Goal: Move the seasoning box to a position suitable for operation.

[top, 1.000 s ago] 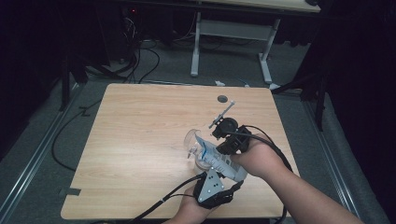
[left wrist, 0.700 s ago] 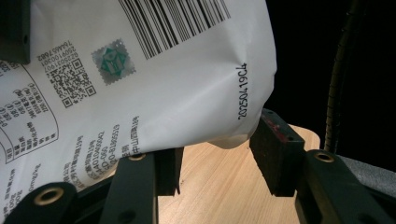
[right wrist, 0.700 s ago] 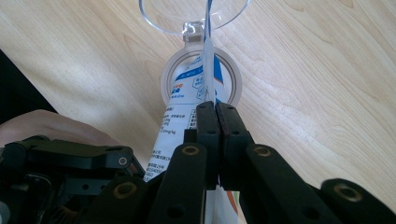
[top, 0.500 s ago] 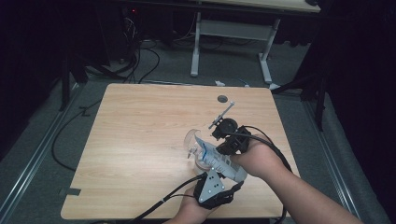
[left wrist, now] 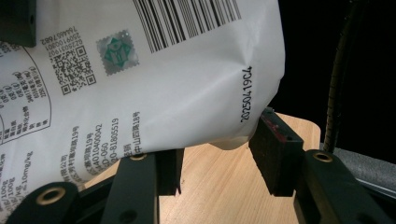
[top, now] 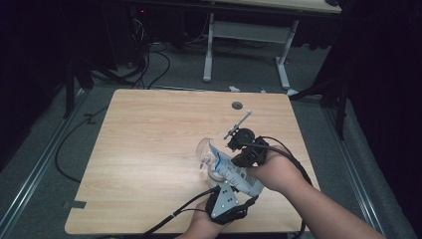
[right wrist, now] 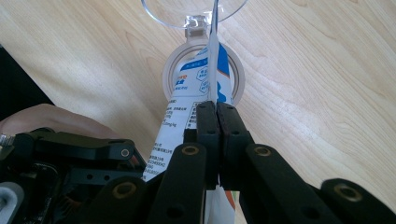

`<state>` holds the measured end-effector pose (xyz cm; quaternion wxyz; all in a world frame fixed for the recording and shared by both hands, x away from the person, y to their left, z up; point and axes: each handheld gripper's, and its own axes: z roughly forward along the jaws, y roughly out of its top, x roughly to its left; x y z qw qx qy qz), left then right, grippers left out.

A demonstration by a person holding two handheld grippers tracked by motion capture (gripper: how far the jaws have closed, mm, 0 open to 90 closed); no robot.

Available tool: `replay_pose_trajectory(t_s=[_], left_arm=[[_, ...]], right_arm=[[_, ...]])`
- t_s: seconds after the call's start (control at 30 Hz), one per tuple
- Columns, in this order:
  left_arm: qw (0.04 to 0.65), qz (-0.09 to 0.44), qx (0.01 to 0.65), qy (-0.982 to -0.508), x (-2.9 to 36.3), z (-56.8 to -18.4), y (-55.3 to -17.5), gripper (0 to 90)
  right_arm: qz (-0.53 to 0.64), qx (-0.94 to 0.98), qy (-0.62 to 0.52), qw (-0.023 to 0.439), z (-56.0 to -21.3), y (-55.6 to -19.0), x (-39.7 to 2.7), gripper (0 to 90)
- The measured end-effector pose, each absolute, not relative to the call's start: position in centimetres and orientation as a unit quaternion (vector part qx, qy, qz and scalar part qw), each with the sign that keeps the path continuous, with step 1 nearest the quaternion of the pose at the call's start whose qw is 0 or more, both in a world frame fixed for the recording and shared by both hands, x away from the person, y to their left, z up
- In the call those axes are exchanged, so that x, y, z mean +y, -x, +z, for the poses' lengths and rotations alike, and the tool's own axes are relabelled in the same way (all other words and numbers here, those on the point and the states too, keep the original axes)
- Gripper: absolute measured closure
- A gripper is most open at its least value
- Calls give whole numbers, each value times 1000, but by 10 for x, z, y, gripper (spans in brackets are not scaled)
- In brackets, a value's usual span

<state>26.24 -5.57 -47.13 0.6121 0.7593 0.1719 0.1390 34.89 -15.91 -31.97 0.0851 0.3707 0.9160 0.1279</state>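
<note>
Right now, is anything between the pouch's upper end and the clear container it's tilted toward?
Nothing visible. The white pouch, pinched by the right gripper, points at the clear container on the table, and its top edge already reaches the rim. The left gripper grips its bottom.

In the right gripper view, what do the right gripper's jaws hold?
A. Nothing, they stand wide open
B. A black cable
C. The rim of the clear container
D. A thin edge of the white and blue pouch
D: the right gripper has its jaws pressed together on the thin edge of the pouch, which hangs over the open container on the table.
</note>
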Motion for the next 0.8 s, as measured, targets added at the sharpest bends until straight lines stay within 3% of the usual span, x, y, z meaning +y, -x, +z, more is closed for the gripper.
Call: replay_pose_trajectory(t_s=[0.8], left_arm=[[603, 137, 167, -768, -53, -480, -262, 563]], right_arm=[[127, 915, -374, 78, -323, -346, -164, 890]])
